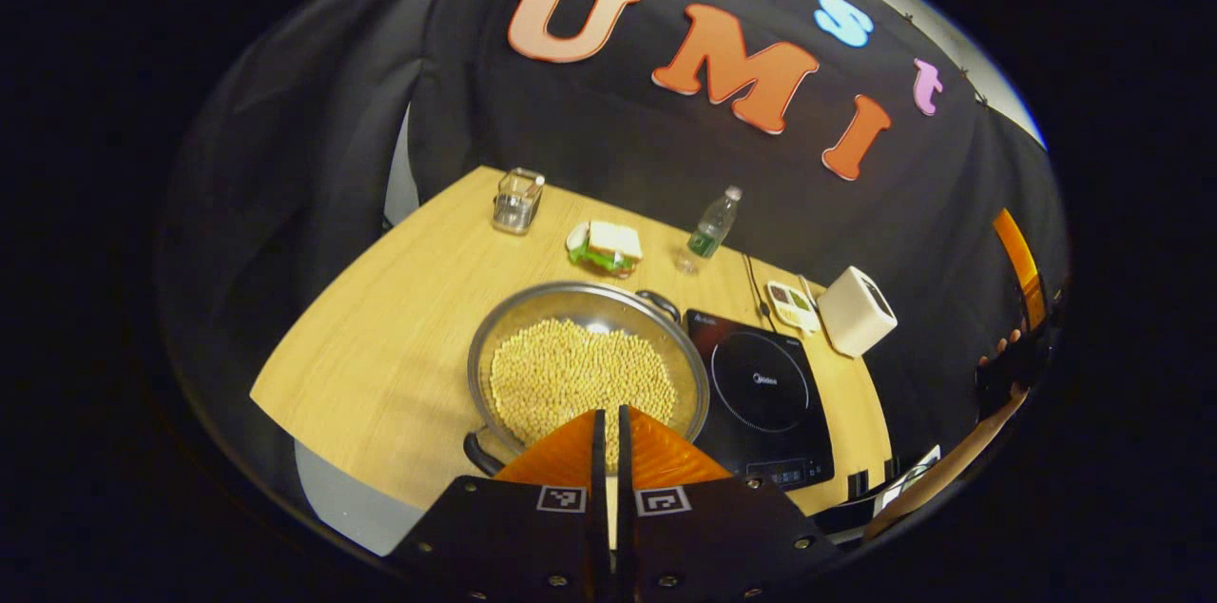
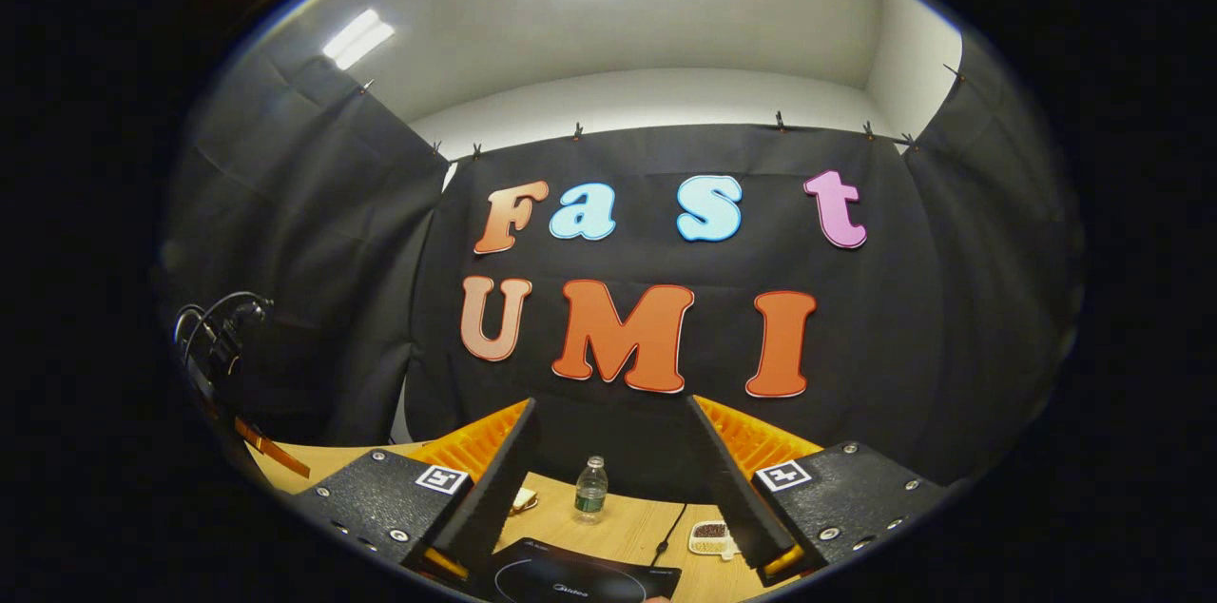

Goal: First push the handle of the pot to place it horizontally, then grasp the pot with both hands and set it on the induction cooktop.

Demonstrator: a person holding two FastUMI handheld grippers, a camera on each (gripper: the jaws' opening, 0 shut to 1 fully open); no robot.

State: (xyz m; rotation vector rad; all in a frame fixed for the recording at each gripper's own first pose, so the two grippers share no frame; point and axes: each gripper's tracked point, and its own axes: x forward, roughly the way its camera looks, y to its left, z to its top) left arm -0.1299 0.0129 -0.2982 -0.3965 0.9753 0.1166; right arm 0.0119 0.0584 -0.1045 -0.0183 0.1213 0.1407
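Pot [image 1: 588, 365] handles sit diagonal beside cooktop [image 1: 761, 394]; I hold left claw [image 1: 609, 427] clenched for pushing, right claw [image 2: 608, 479] released.

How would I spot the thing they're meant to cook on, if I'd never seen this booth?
Start at the wooden table and find the big steel pot of pale beans. Right beside it lies the induction cooktop, a flat glossy black slab with a thin ring drawn on top. Unlike the white box behind it, it is dark and lies low.
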